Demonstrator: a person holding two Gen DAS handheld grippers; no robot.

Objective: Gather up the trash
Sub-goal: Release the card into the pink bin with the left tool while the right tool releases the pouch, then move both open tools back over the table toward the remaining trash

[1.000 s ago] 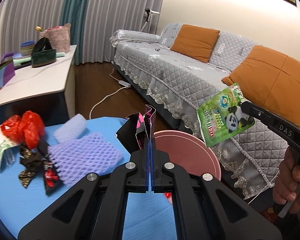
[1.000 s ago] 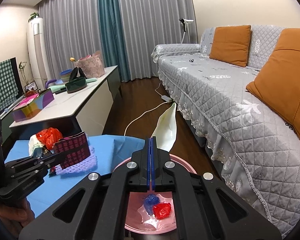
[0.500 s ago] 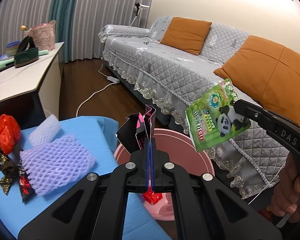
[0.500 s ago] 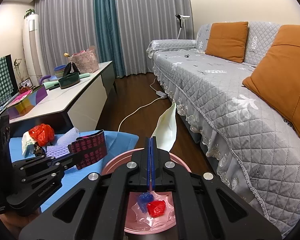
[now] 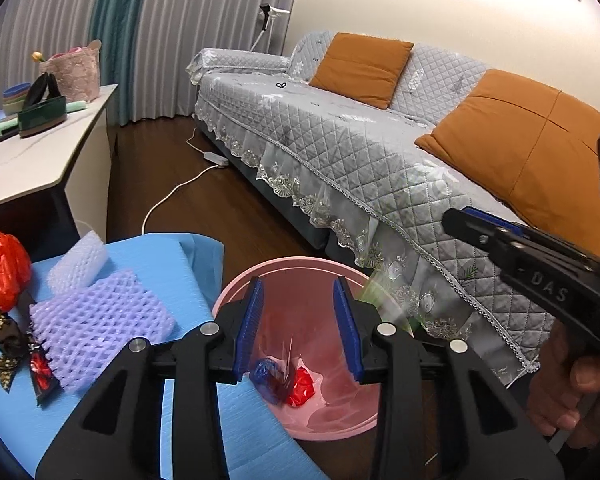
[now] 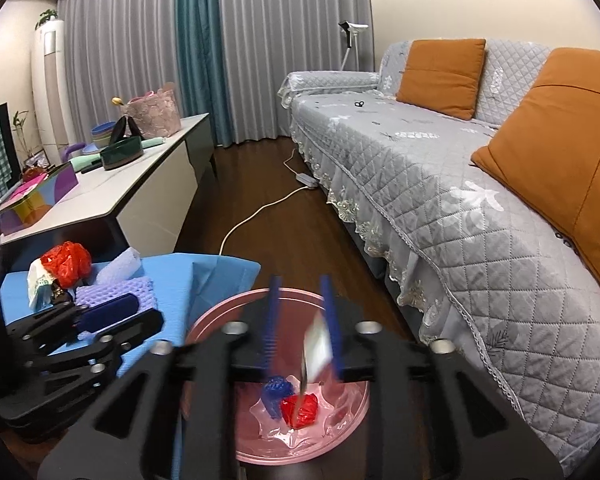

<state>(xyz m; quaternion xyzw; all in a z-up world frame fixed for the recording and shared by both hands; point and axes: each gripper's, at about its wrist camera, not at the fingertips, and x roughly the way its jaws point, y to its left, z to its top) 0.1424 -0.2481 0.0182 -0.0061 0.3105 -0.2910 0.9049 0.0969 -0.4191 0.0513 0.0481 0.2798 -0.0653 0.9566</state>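
Over pink bin (image 6: 220,320): both grippers (image 5: 298,328) (image 6: 302,320) opening, jaws apart, nothing pinched.
Falling: light, floppy wrapper (image 6: 318,344), seemingly; best pinched at an edge.

1. Even, warm indoor light; ceiling glow at top left of the right wrist view.
2. Strong fisheye bending, with dark corners.
3. Right gripper (image 6: 302,334) and its falling wrapper (image 6: 318,346) motion-blurred.
4. Left wrist view sharp; green wrapper (image 5: 380,292) smeared.
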